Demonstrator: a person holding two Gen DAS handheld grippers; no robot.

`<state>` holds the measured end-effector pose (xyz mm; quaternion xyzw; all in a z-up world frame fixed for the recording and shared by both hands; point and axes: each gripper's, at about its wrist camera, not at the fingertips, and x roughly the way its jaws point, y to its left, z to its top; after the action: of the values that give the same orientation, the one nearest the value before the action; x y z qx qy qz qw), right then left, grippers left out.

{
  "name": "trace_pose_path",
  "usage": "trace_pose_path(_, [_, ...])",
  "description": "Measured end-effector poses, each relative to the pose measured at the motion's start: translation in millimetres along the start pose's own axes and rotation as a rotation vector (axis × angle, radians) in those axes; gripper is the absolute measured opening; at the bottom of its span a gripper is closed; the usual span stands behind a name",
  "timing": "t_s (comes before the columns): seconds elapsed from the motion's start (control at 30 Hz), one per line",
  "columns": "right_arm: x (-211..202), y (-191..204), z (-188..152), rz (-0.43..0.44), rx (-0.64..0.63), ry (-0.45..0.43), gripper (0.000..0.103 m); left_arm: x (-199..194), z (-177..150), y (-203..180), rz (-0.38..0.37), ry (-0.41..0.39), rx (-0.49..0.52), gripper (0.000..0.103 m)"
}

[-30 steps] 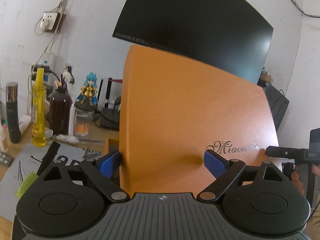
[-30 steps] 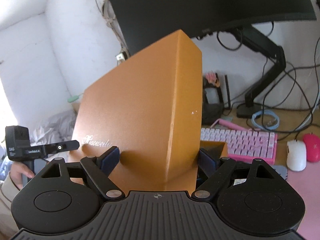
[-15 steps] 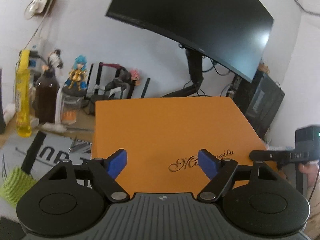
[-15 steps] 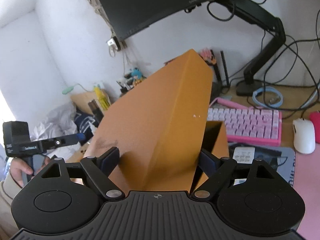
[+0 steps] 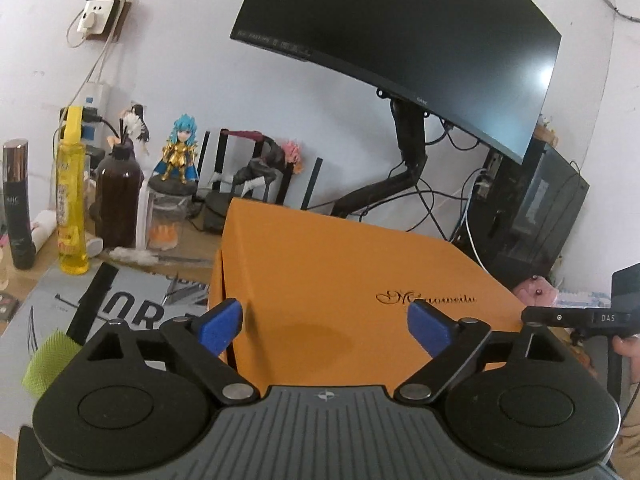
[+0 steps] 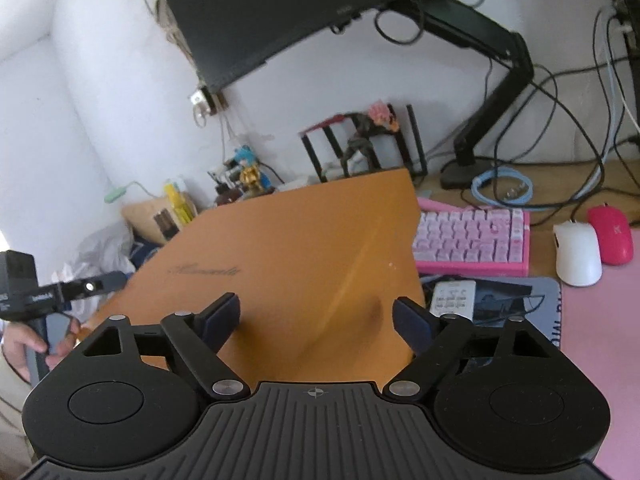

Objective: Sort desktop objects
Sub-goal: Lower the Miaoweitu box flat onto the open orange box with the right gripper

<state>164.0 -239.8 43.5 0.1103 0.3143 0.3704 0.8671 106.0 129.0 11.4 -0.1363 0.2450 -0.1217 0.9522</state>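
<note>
A white wall [image 5: 328, 128] rises ahead of the claw, carrying a wall socket [image 5: 94, 20] high to the left and a dark curved monitor [image 5: 400, 36] on a black arm [image 6: 492, 92] above the wooden counter [image 6: 560, 192], daylight brightening the corner [image 6: 40, 120].

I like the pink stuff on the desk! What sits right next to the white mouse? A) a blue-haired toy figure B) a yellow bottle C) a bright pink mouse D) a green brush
C: in the right wrist view the white mouse lies side by side with a bright pink mouse, just right of the pink keyboard.
</note>
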Motion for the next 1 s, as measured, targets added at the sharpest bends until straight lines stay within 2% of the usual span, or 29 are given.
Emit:
trace_pose_path(0.2, [-0.5, 6.1, 0.9, 0.004, -0.022, 0.008, 0.074, -7.6, -10.0, -5.1, -0.007, 0.025, 0.0, 0.095])
trace_pose_path(0.5, [-1.3, 9.6, -1.5, 0.0, -0.018, 0.008, 0.074, -14.0, -10.8, -7.3, -0.019, 0.036, 0.004, 0.095])
trace_pose_path(0.67, [-1.9, 12.9, -1.5, -0.009, -0.028, 0.016, 0.074, -18.1, -11.0, -3.9, 0.006, 0.023, -0.014, 0.08])
trace_pose_path(1.0, [-5.5, 29.5, -0.4, -0.044, -0.091, 0.019, 0.074, -18.6, -13.6, -3.0, 0.035, 0.033, 0.009, 0.077])
